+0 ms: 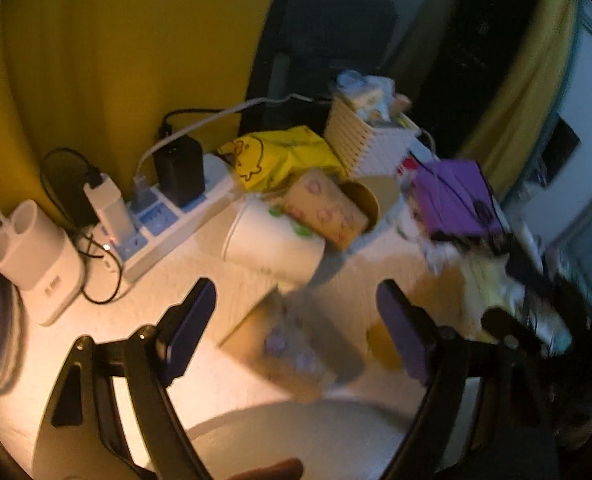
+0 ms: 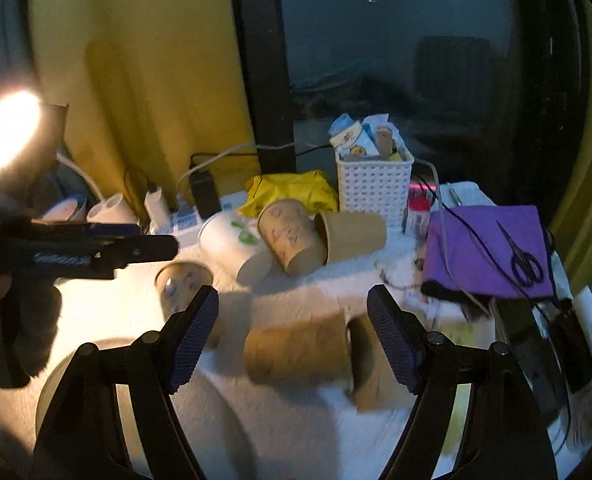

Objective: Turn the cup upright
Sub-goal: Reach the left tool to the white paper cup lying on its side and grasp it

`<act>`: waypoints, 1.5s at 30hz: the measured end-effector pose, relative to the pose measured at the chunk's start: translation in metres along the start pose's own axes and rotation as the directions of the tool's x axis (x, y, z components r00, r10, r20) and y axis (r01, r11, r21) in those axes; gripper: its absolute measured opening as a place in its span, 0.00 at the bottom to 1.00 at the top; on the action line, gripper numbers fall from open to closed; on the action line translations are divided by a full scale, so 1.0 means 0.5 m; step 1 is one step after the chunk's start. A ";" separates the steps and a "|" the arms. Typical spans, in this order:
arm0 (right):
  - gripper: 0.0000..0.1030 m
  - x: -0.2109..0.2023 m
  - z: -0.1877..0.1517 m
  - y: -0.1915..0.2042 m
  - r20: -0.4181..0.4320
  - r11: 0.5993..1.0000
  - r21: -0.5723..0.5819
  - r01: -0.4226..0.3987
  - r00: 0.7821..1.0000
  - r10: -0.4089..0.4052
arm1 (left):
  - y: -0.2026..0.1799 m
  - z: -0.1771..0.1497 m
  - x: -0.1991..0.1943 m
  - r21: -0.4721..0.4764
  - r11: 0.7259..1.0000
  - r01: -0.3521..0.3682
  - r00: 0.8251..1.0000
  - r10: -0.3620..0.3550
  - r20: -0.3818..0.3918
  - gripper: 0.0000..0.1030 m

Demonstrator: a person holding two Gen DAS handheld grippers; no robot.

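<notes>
Several paper cups lie on the white table. In the right wrist view a plain brown cup (image 2: 300, 350) lies on its side, mouth to the right, between the tips of my open right gripper (image 2: 293, 316). A patterned cup (image 2: 183, 286) stands just left of it, under my left gripper (image 2: 127, 252), which reaches in from the left. Behind lie a white cup (image 2: 231, 244), a patterned brown cup (image 2: 289, 238) and a plain brown cup (image 2: 354, 236). In the left wrist view my left gripper (image 1: 296, 308) is open over a blurred patterned cup (image 1: 291, 350).
A white basket (image 2: 374, 190) of packets, a yellow duck bag (image 2: 291, 190) and a power strip (image 1: 167, 220) with chargers stand at the back. A purple cloth (image 2: 488, 252) with scissors (image 2: 526, 260) and cables lies right. A lamp (image 2: 7, 136) glares left.
</notes>
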State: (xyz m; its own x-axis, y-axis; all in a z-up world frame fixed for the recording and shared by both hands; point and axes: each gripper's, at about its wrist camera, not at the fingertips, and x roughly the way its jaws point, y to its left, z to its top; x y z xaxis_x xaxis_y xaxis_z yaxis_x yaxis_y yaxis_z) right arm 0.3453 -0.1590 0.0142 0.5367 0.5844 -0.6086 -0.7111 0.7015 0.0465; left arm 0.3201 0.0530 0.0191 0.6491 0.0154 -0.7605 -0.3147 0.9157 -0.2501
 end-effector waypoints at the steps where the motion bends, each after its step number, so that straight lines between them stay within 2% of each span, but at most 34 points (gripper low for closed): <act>1: 0.77 0.009 0.007 -0.008 -0.001 1.000 0.011 0.006 1.000 -0.006 | 0.000 0.010 0.011 -0.024 1.000 -0.005 1.000 0.005 -0.005 0.81; 6: 0.77 0.063 0.041 -0.061 -0.012 0.996 0.081 0.030 1.000 -0.029 | 0.014 0.046 0.077 -0.161 0.985 -0.058 0.996 0.047 -0.069 0.81; 11: 0.77 0.098 0.058 -0.104 -0.019 0.991 0.126 0.037 0.999 -0.035 | 0.025 0.053 0.127 -0.232 0.967 -0.102 0.988 0.071 -0.136 0.81; 19: 0.77 0.132 0.063 -0.129 -0.025 0.987 0.160 -0.008 1.000 0.012 | 0.050 0.069 0.210 -0.329 0.932 -0.149 0.961 0.058 -0.272 0.81; 24: 0.77 0.142 0.058 -0.138 -0.039 0.985 0.170 -0.027 0.999 0.034 | 0.045 0.072 0.235 -0.329 0.925 -0.193 0.955 0.099 -0.281 0.81; 29: 0.77 0.160 0.050 -0.144 -0.066 0.983 0.178 -0.039 0.996 0.052 | 0.038 0.082 0.254 -0.323 0.928 -0.187 0.956 0.097 -0.276 0.80; 31: 0.77 0.163 0.047 -0.147 -0.072 0.982 0.183 -0.041 0.996 0.055 | 0.032 0.079 0.269 -0.312 0.931 -0.192 0.948 0.093 -0.304 0.80; 35: 0.77 0.160 0.044 -0.145 -0.071 0.982 0.183 -0.044 0.996 0.058 | 0.035 0.069 0.298 -0.336 0.924 -0.181 0.935 0.056 -0.350 0.70; 39: 0.77 0.154 0.044 -0.141 -0.069 0.983 0.178 -0.042 0.996 0.055 | 0.033 0.071 0.298 -0.322 0.930 -0.179 0.941 0.066 -0.333 0.67; 45: 0.77 0.142 0.050 -0.137 -0.064 0.984 0.174 -0.038 0.997 0.049 | 0.023 0.079 0.254 -0.289 0.946 -0.149 0.952 0.059 -0.299 0.64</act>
State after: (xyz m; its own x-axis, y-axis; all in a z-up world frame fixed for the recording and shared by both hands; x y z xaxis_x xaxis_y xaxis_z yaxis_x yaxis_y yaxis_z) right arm 0.4436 -0.1555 -0.0125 0.4709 0.5912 -0.6548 -0.6411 0.7392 0.2064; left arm 0.4261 0.0815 -0.0566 0.3925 -0.0512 -0.9183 -0.5944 0.7478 -0.2958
